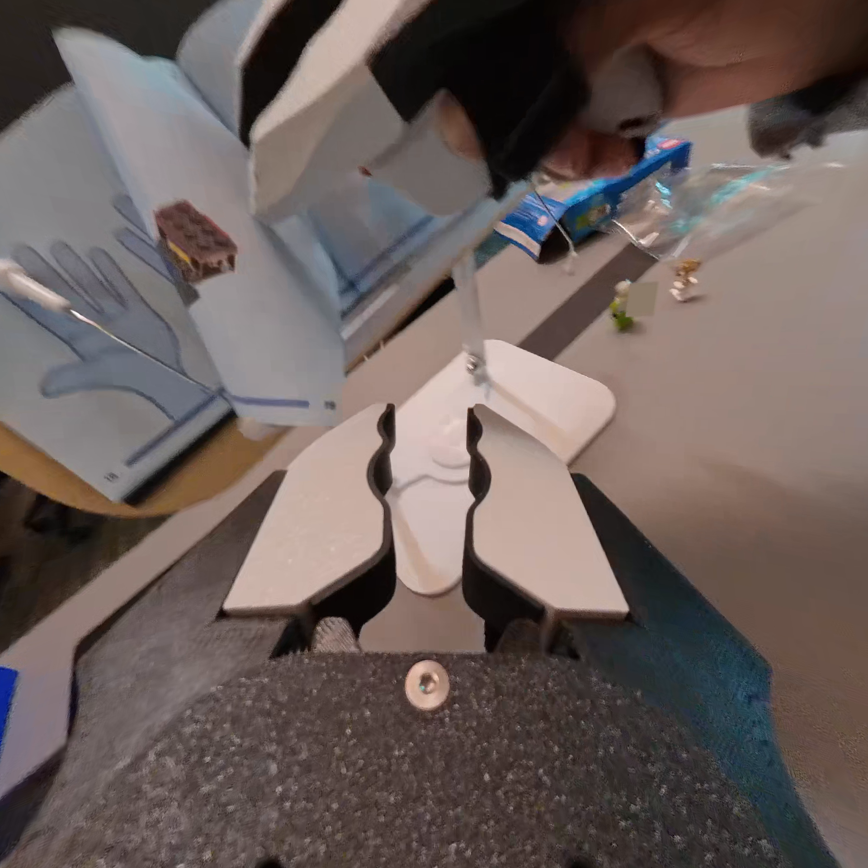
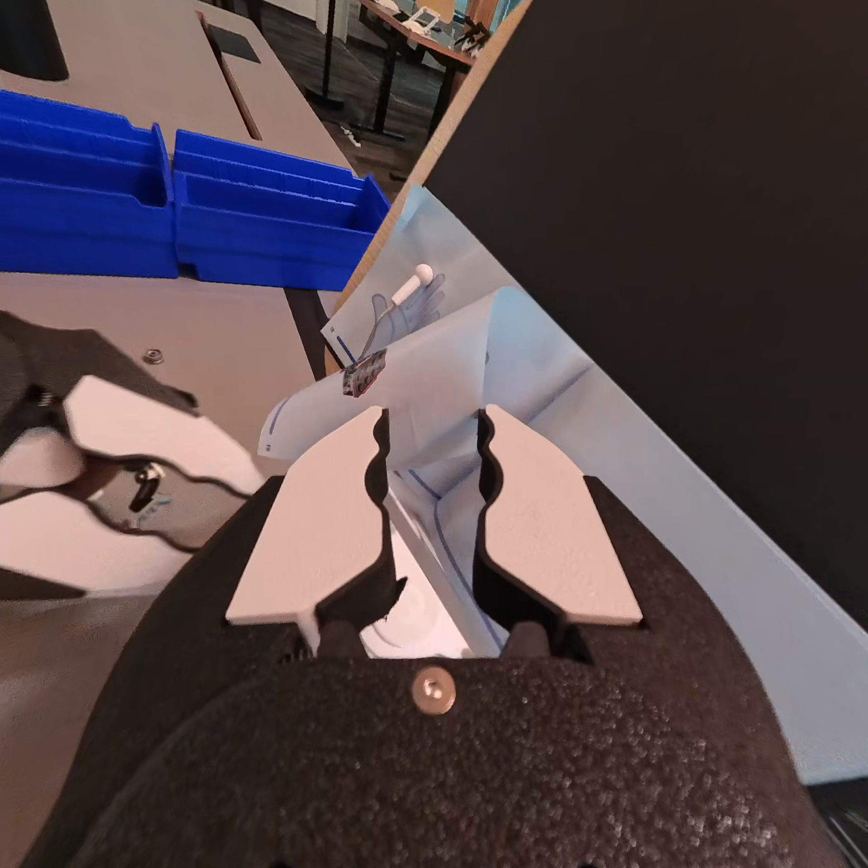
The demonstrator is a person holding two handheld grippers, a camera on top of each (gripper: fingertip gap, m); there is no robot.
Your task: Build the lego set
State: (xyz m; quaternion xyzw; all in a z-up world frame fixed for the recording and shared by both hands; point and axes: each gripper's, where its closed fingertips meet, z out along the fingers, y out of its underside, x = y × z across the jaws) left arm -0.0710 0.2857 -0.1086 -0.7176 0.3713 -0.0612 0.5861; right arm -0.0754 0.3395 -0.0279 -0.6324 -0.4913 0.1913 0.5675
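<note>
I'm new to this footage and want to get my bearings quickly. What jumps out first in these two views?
The pale blue instruction booklet stands open on a white stand, its pages curling, right in front of the open right gripper. In the left wrist view the left gripper hangs open over the stand's base, with the other gripper looming close above. Bright blue bins sit on the table at the left of the right wrist view.

Two blue bins (image 2: 188, 206) sit side by side on the grey desk (image 2: 141, 319), touching. Behind them another desk (image 2: 155, 61) has a dark slot. Farther back stands a wooden table (image 2: 422, 42) on black legs. A black panel (image 2: 657, 188) fills the right.
</note>
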